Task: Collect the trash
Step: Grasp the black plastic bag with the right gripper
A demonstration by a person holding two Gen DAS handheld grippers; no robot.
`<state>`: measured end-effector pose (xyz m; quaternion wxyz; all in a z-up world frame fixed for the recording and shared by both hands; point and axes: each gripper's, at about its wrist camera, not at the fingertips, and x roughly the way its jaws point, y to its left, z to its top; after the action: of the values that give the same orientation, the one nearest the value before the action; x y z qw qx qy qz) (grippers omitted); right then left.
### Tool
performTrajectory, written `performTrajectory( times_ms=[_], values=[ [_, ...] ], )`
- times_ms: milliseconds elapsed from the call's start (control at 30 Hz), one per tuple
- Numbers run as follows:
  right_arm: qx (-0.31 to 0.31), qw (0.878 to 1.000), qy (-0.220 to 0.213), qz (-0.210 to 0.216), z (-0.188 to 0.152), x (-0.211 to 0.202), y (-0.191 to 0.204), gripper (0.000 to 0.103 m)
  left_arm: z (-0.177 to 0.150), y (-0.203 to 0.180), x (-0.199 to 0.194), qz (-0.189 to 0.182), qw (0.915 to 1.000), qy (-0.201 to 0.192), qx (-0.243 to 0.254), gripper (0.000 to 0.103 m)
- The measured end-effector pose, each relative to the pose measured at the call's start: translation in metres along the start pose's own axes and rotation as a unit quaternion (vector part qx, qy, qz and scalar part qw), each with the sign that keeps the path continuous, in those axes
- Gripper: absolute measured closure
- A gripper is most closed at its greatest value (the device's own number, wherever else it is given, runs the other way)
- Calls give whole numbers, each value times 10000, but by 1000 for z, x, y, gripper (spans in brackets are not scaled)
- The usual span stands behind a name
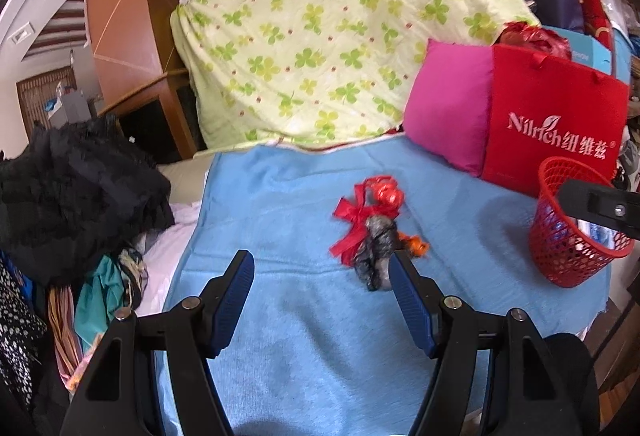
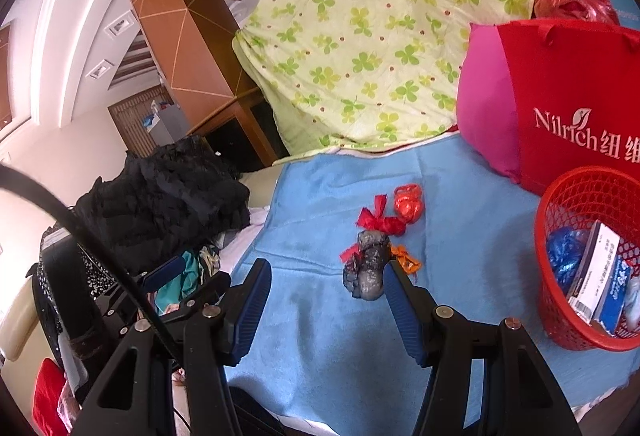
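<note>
1. Left gripper (image 1: 322, 266): fingers spread wide, holding nothing, low over the blue towel (image 1: 280, 336).
2. Right gripper (image 2: 326, 276): fingers likewise spread, empty, above the same towel.
3. Grey crumpled bag (image 1: 378, 250): lies mid-towel, just beside each gripper's right fingertip.
4. Red ribbon (image 1: 354, 224), red wrapper ball (image 1: 390, 194), orange scrap (image 1: 416, 246): clustered around the bag.
5. Red mesh basket (image 2: 576, 204): at the towel's right edge, holding a box and blue wrapper.
6. Red paper bag (image 1: 556, 108), pink cushion (image 1: 448, 108): at the far right corner.
</note>
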<state>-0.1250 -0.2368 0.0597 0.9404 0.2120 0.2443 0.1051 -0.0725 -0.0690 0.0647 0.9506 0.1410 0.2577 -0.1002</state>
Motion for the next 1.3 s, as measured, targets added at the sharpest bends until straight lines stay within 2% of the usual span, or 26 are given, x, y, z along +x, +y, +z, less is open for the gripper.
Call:
performTrajectory(
  times_ms=[233, 567, 700, 900, 1033, 1133, 1233, 1300],
  values=[
    [196, 9994, 266, -33, -9, 24, -20, 40, -13, 12, 49, -23, 9980, 582, -256, 33],
    [437, 9968, 664, -88, -17, 57, -52, 40, -20, 12, 104, -255, 9920, 1124, -524, 33],
    [464, 9933, 1060, -21, -16, 97, -63, 40, -29, 16, 120, -264, 9897, 1295, -558, 33],
    [500, 9845, 1678, 107, -20, 188, -70, 40, -38, 35, 144, -166, 9863, 1507, -642, 33],
    [588, 9789, 1958, 16, -28, 249, -74, 40, -42, 55, 159, -49, 9842, 1608, -746, 33],
    [733, 9718, 2230, -222, -37, 291, -82, 41, -43, 62, 168, 3, 9829, 1672, -772, 33],
    [828, 9685, 2347, -125, -45, 314, -87, 63, -44, 63, 176, 7, 9822, 1723, -749, 33],
    [742, 9713, 2256, -103, -47, 310, -86, 66, -44, 60, 181, -28, 9820, 1744, -726, 33]
  ],
)
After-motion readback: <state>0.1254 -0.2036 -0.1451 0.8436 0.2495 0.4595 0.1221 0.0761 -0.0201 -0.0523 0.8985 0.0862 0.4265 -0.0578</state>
